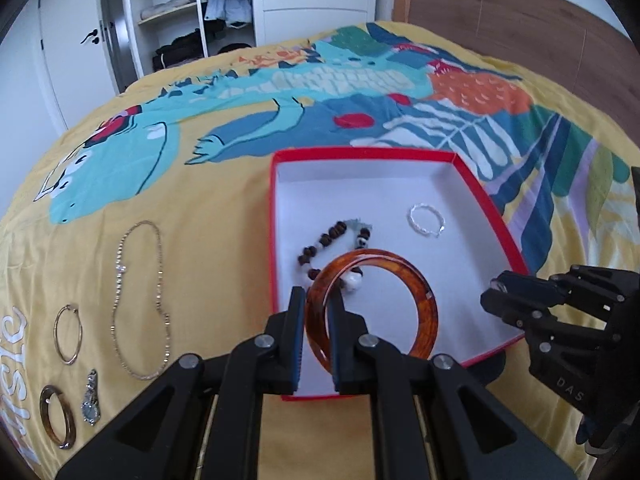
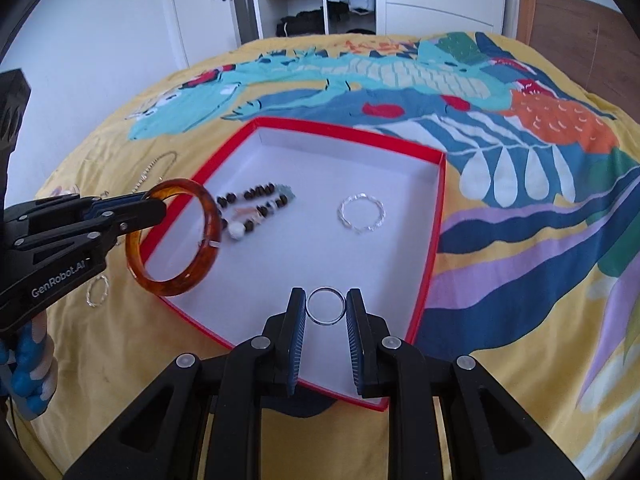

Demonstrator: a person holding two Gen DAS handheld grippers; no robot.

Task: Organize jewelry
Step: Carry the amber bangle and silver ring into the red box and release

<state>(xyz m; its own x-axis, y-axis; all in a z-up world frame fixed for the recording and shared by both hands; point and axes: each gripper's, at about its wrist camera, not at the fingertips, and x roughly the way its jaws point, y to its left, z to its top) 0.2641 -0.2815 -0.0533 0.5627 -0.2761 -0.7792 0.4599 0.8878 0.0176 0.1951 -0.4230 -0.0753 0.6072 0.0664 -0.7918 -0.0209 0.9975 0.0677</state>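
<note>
Amber bangle (image 1: 372, 304) pinched on its rim in the left claw (image 1: 316, 300), held tilted above the near-left part of the red box (image 1: 486, 196); part of its band hidden between the pads. Thin silver ring (image 2: 325, 306) sits between the right claw (image 2: 326, 308) fingers, pads touching both its sides, so it's pinched, over the white box floor near the front edge. From the left wrist view only the tip of the right claw shows, at the box's right rim, ring not visible there.

Inside the box: a dark-and-white beaded bracelet (image 2: 256, 210), partly hidden behind the bangle in the left view, blurry in the right. Farther right, a twisted silver bracelet (image 2: 361, 213), lying flat, apart from the beads.

On the bedspread (image 1: 224, 208) left of the box: a long chain necklace (image 1: 140, 300), a thin gold hoop (image 1: 68, 334), a brown tortoiseshell bangle (image 1: 58, 418) and a small silver pendant-like piece (image 1: 91, 402), too small to identify. Right wrist view shows another small silver twisted ring (image 2: 97, 290) on the bedspread, half under the left claw body.

A gloved hand (image 2: 30, 368) in blue and white grips the left handle, cut off by the frame edge.

Beyond: headboard (image 1: 520, 28), open wardrobe (image 1: 192, 12) with folded clothes.
</note>
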